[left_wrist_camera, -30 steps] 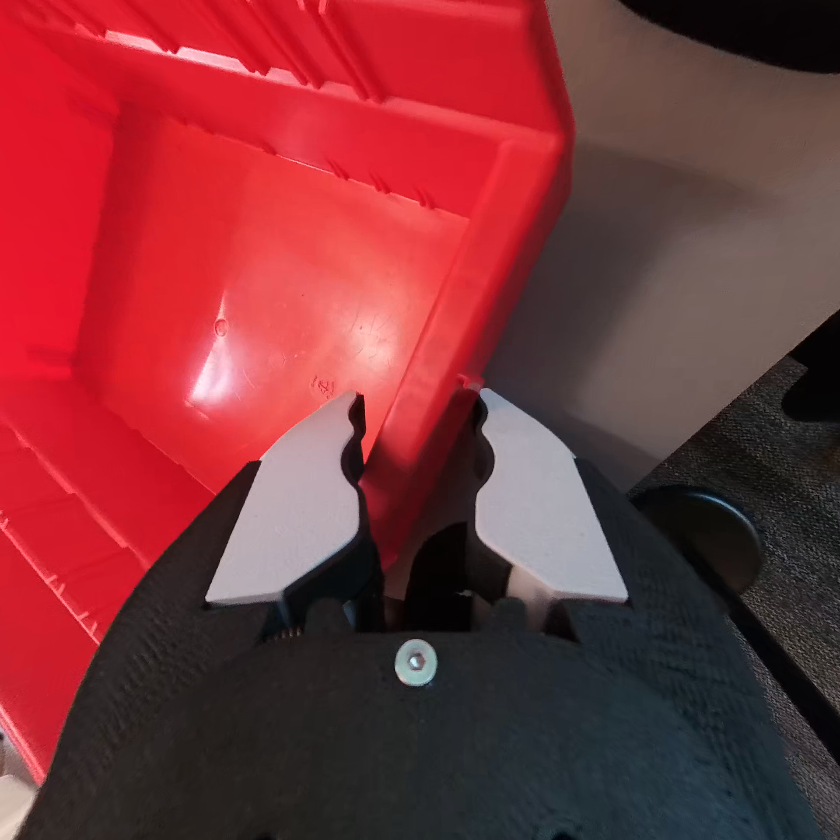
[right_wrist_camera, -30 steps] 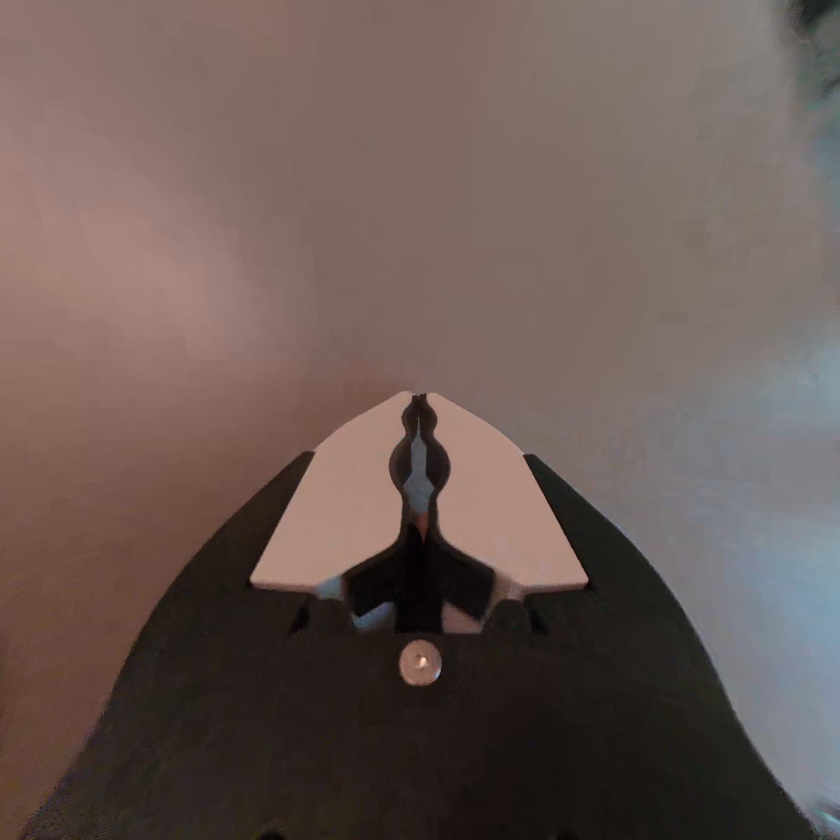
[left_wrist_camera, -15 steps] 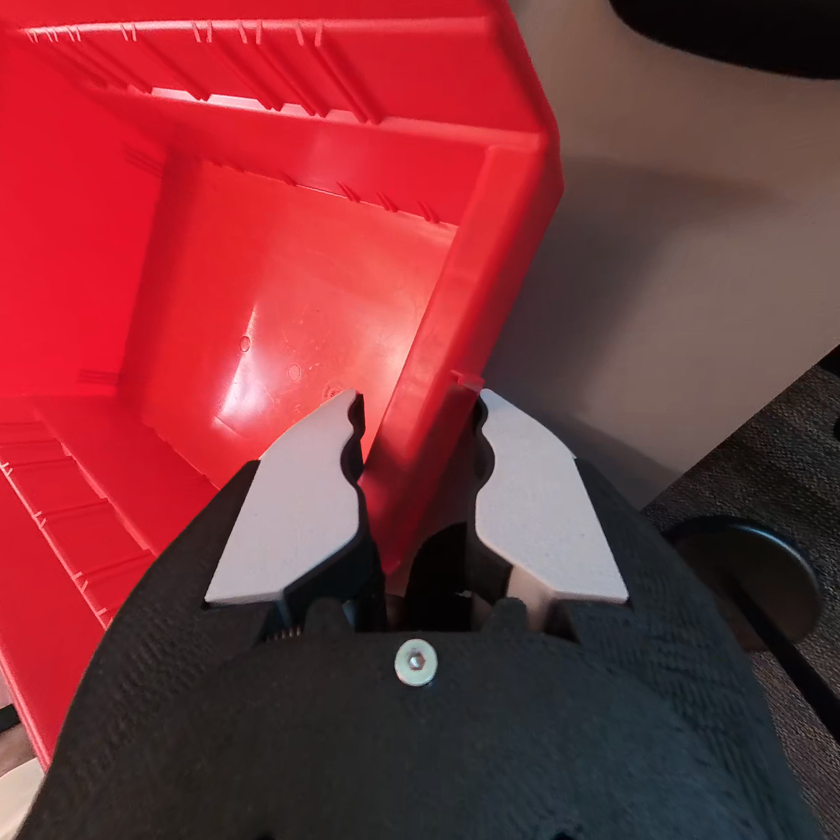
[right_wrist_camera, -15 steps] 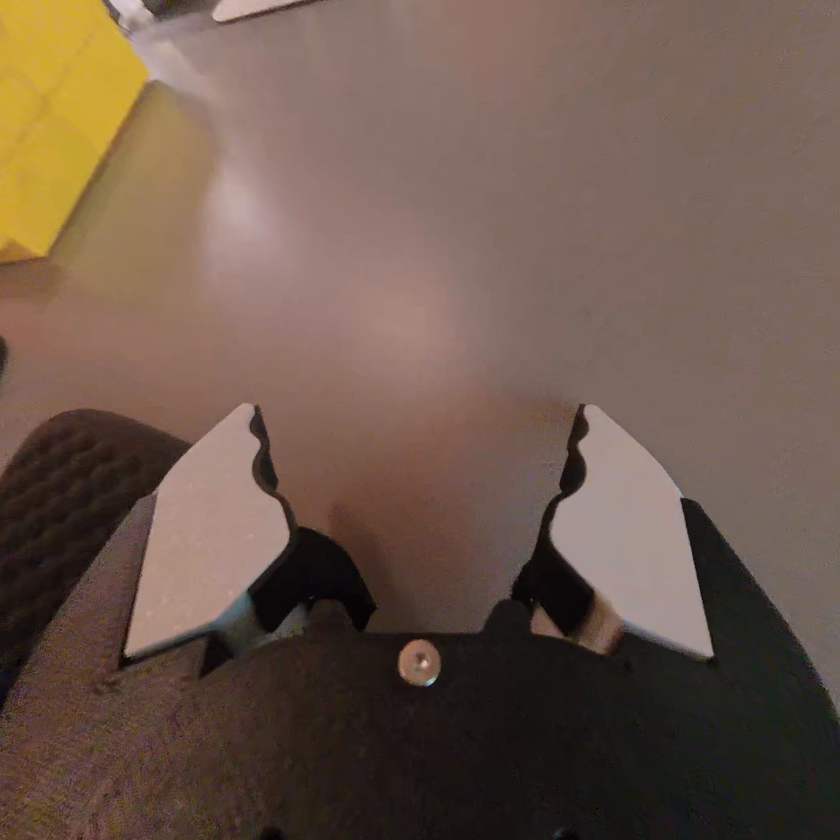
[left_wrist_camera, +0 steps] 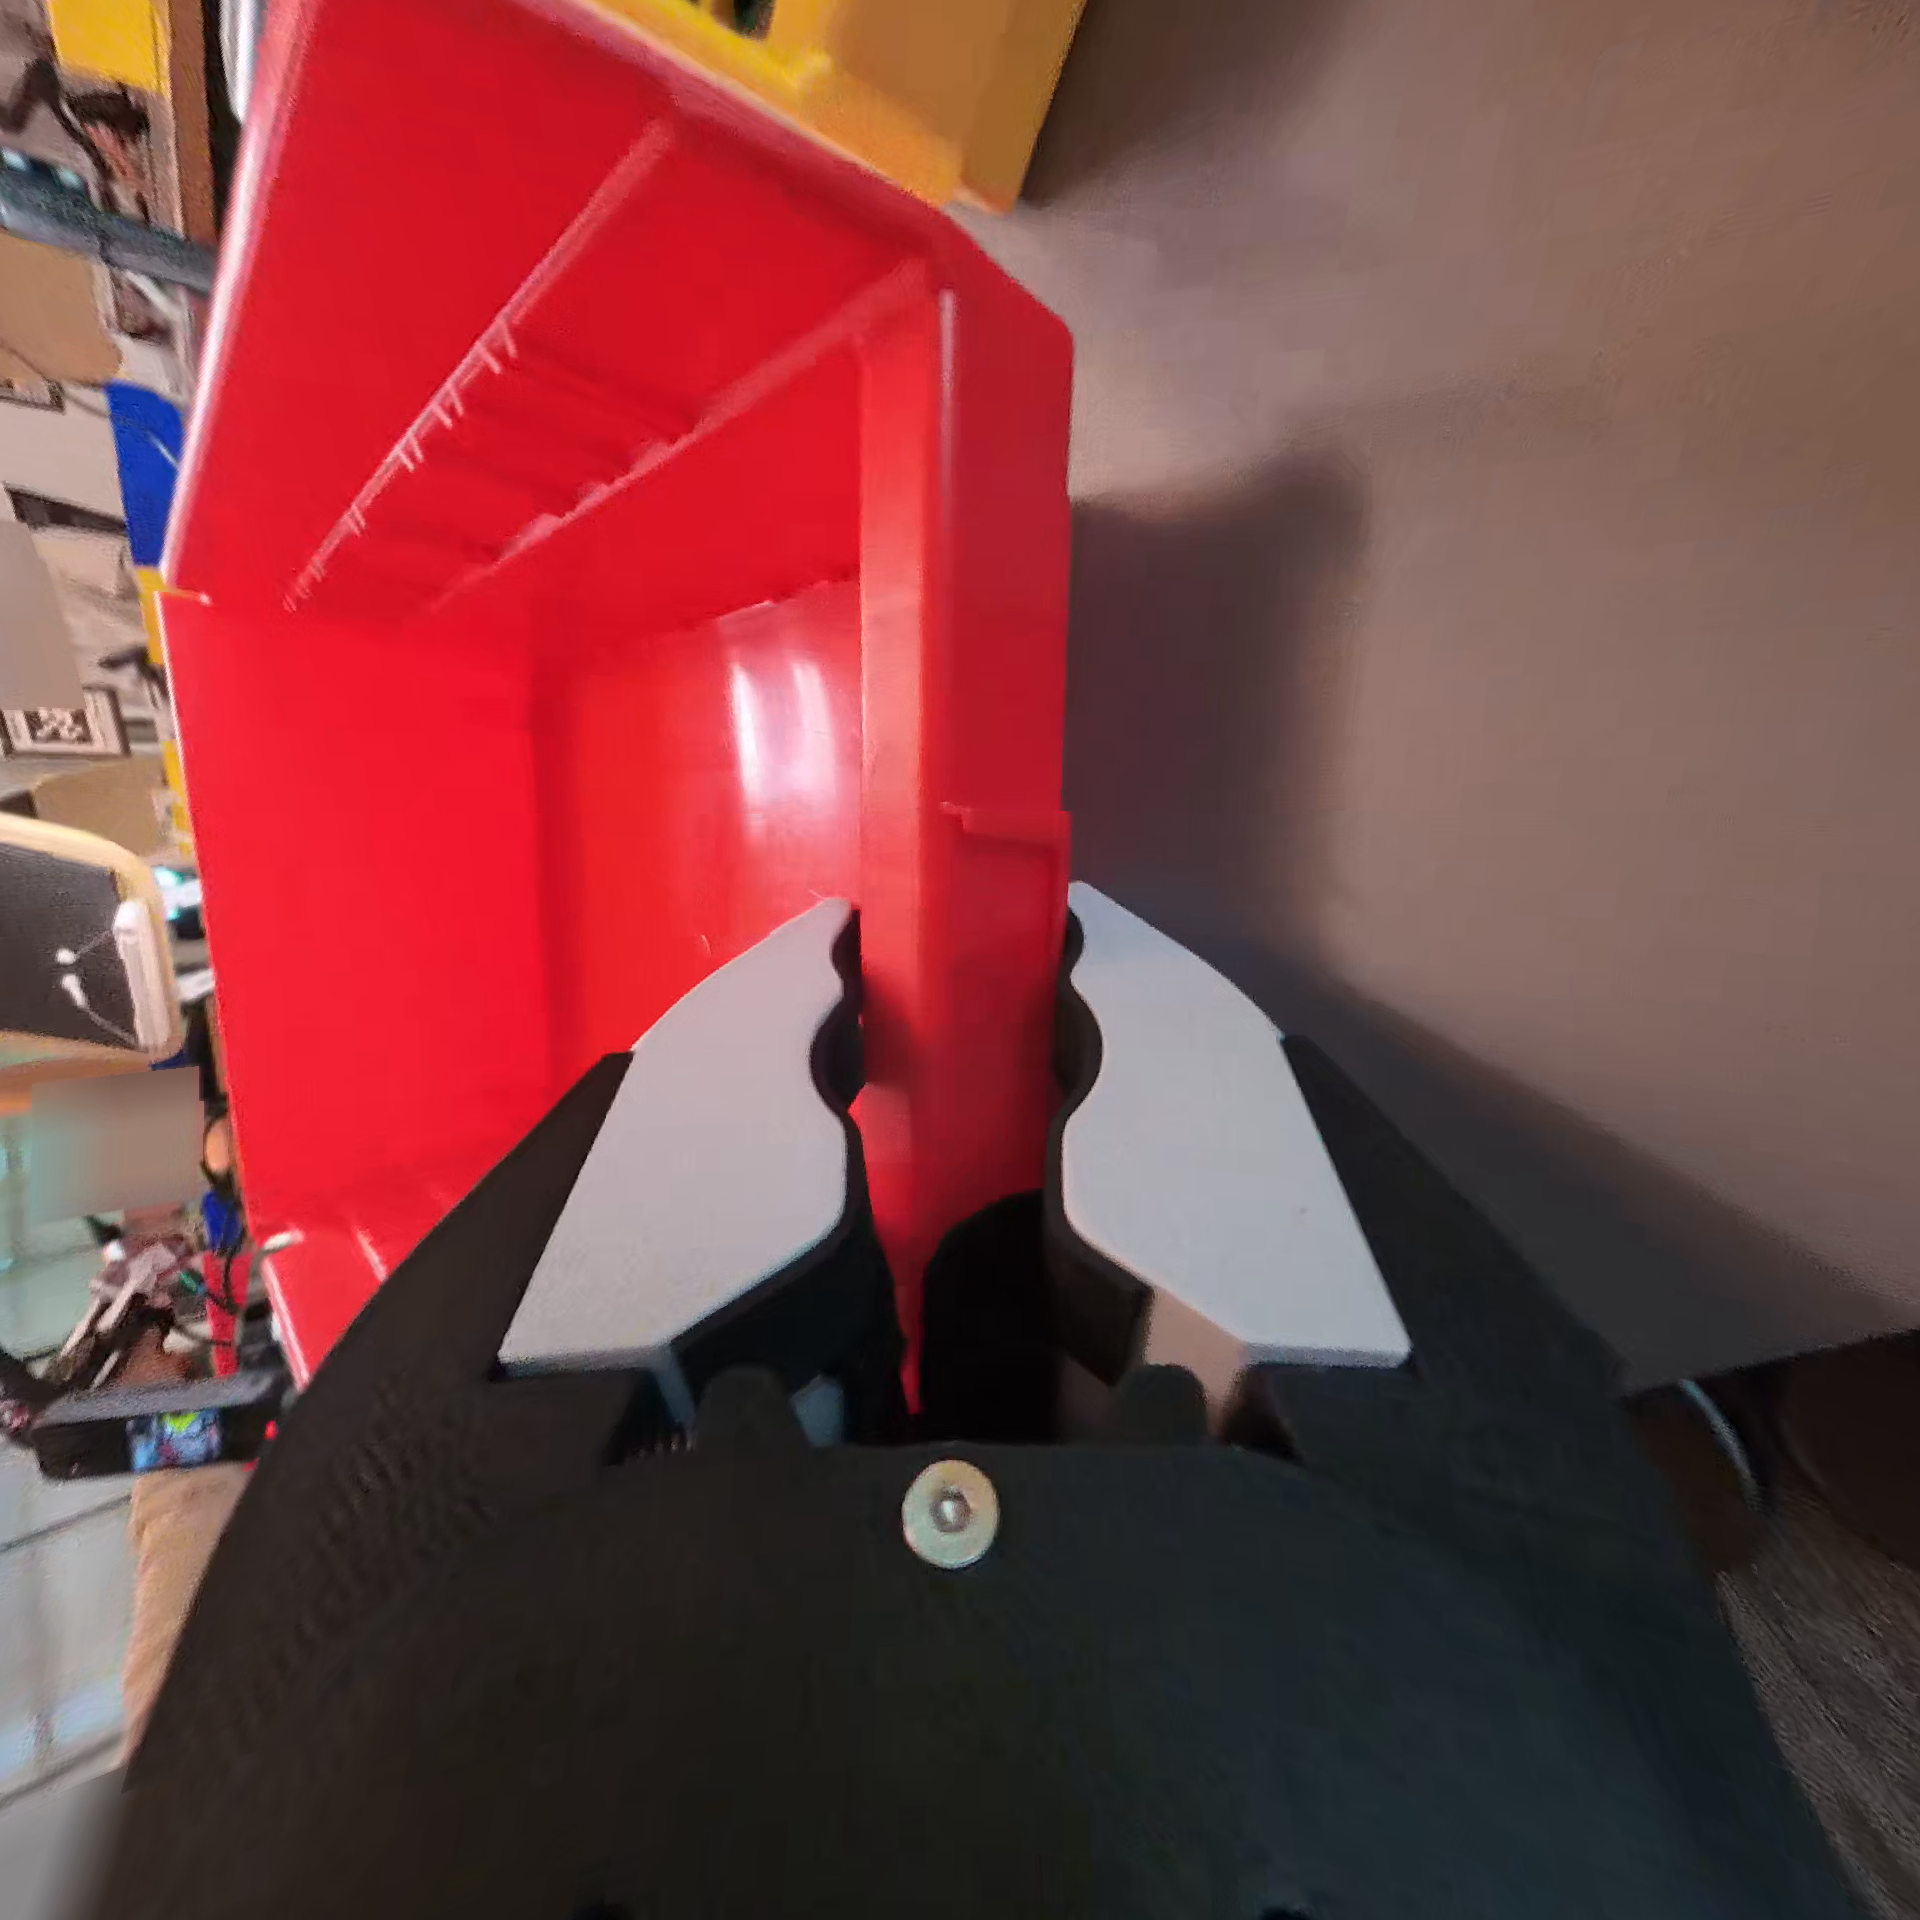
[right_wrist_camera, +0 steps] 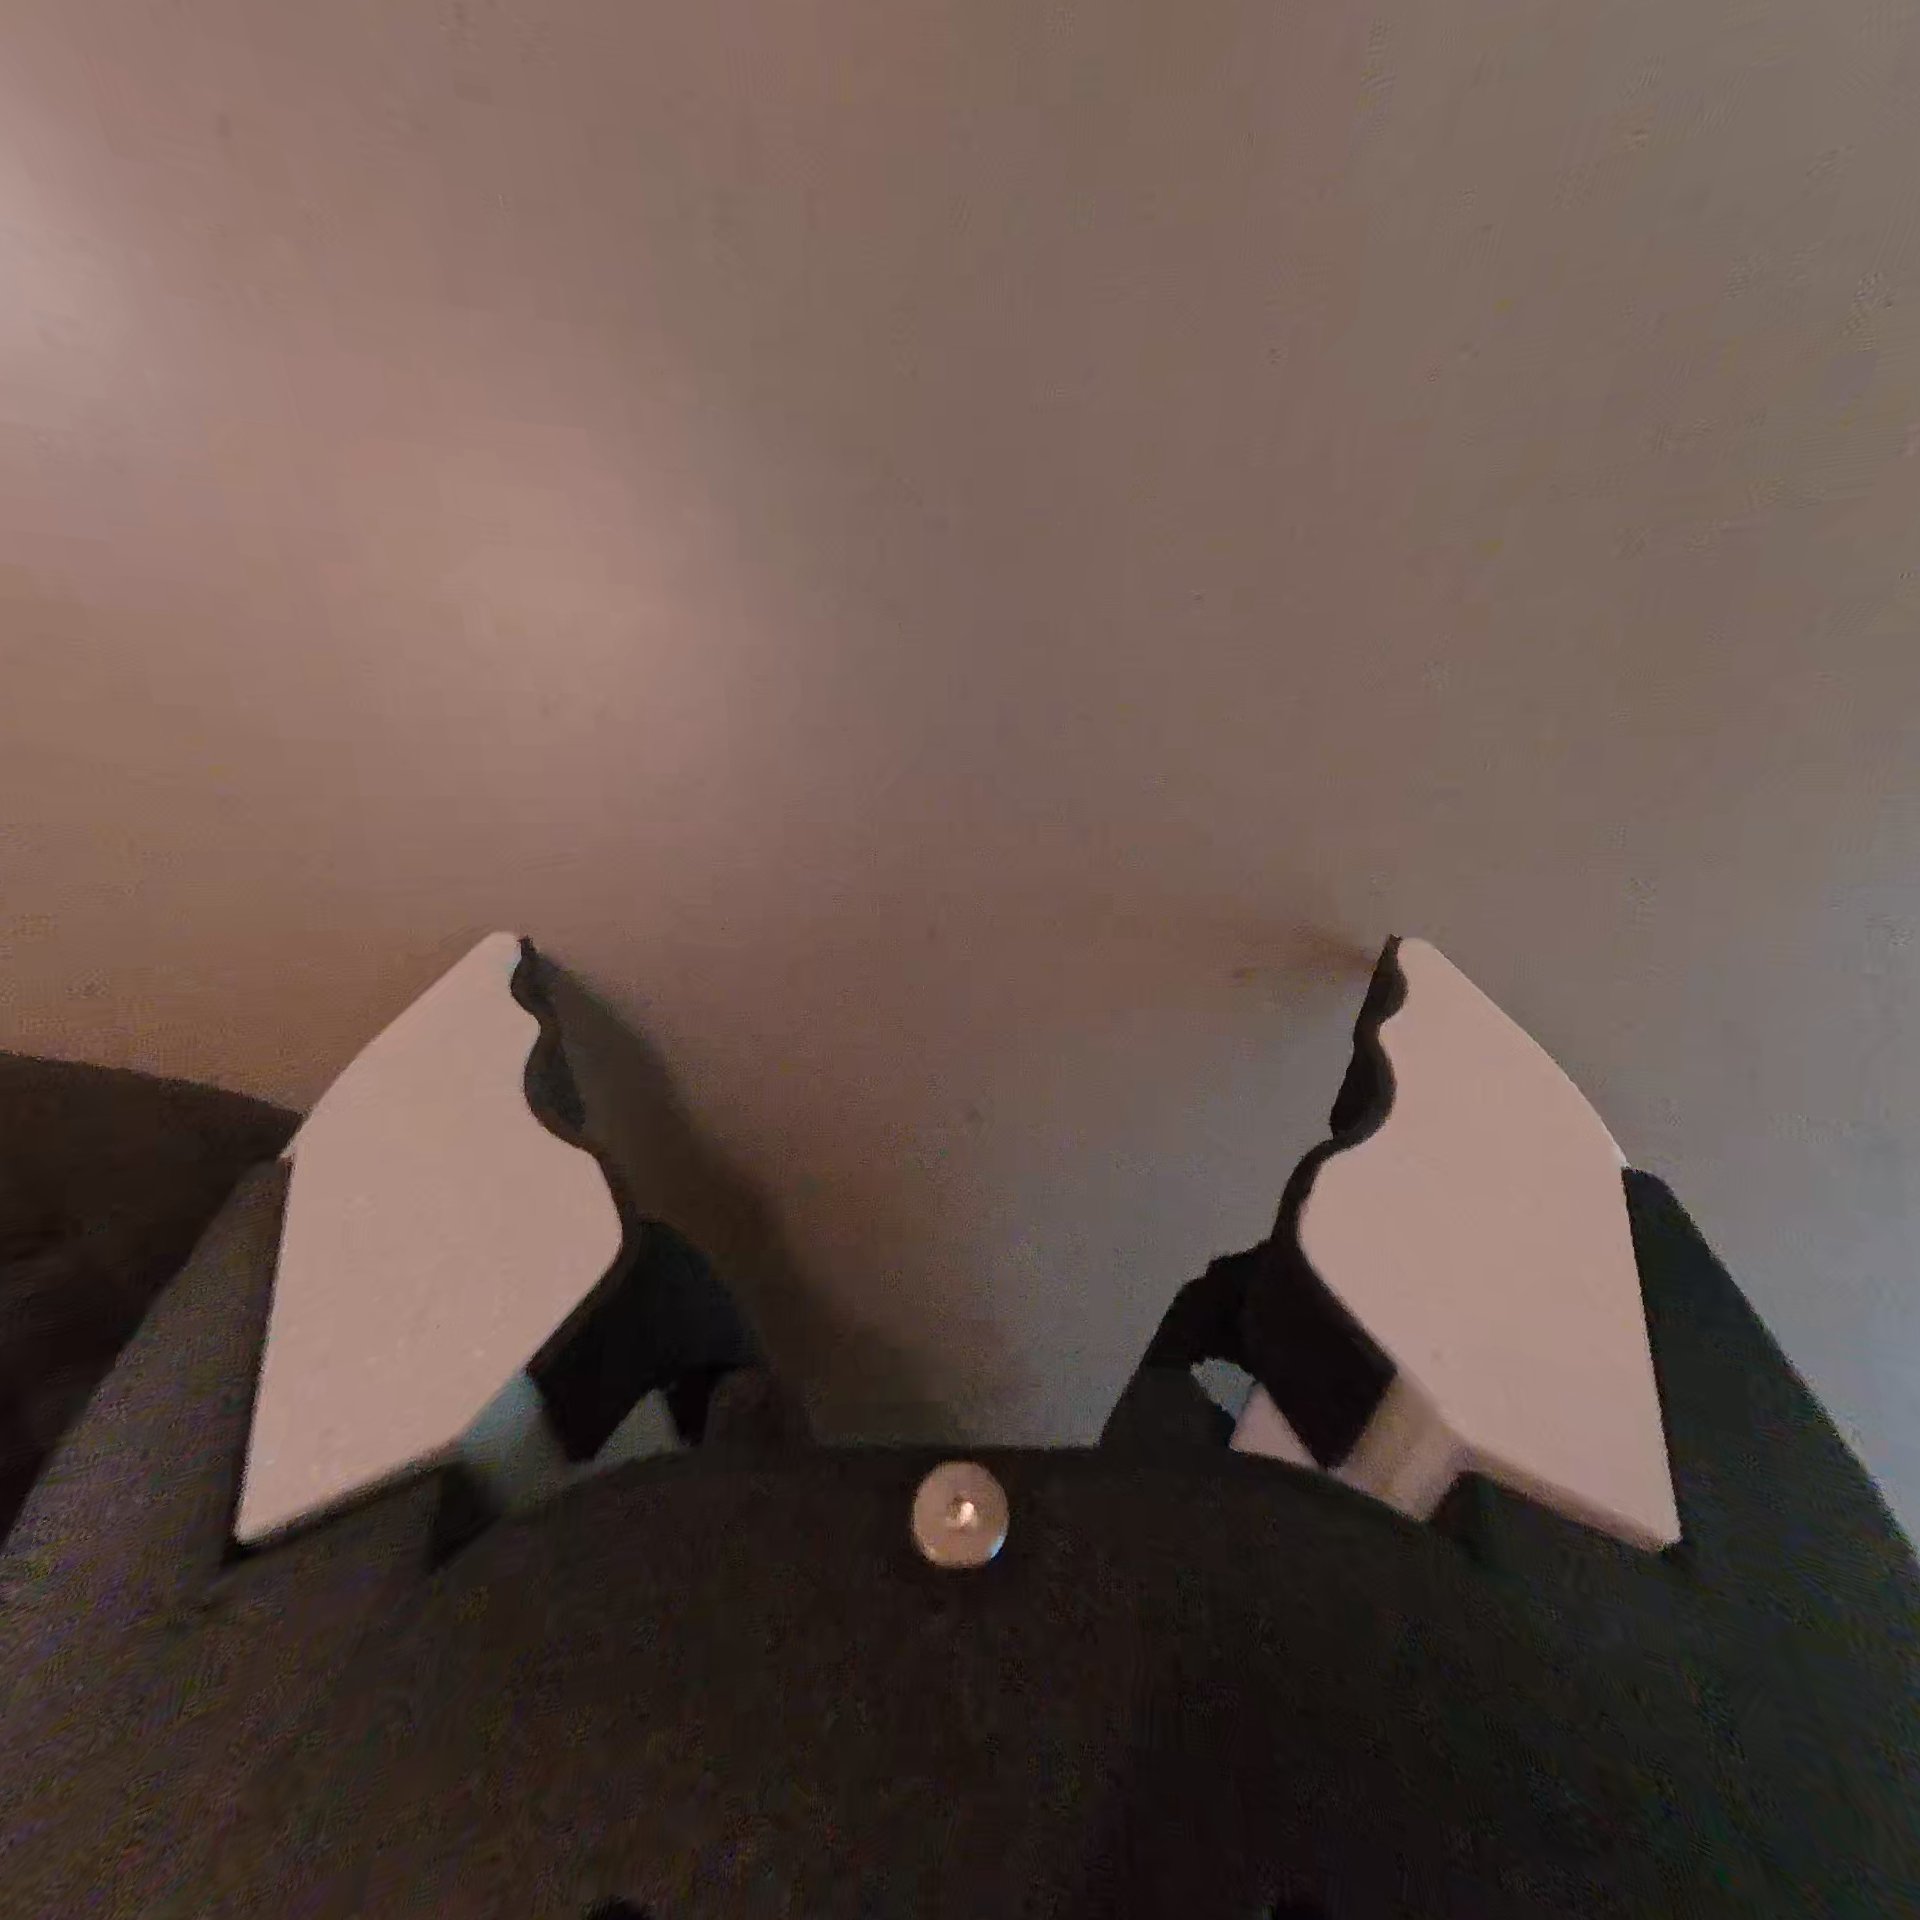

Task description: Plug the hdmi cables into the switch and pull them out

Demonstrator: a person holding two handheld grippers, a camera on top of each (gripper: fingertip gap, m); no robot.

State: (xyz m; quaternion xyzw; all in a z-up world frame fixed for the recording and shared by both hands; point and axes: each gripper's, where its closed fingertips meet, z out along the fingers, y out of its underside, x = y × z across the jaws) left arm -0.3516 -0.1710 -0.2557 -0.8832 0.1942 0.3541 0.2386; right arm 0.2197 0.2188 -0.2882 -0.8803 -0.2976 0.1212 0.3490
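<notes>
on bin (left_wrist_camera: 966,727) wall, left tool (left_wrist_camera: 961,925) clamped

A yellow bin (left_wrist_camera: 914,94) sits on the grey table (left_wrist_camera: 1507,623).

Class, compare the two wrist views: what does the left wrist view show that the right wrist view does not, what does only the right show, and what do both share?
Only the left wrist view shows the left gripper clamped on a wall of the empty red bin, a yellow bin beyond it, and background clutter. Only the right wrist view shows the right gripper, wide open and holding nothing. Both show the bare grey table; neither shows cables or a switch.
</notes>
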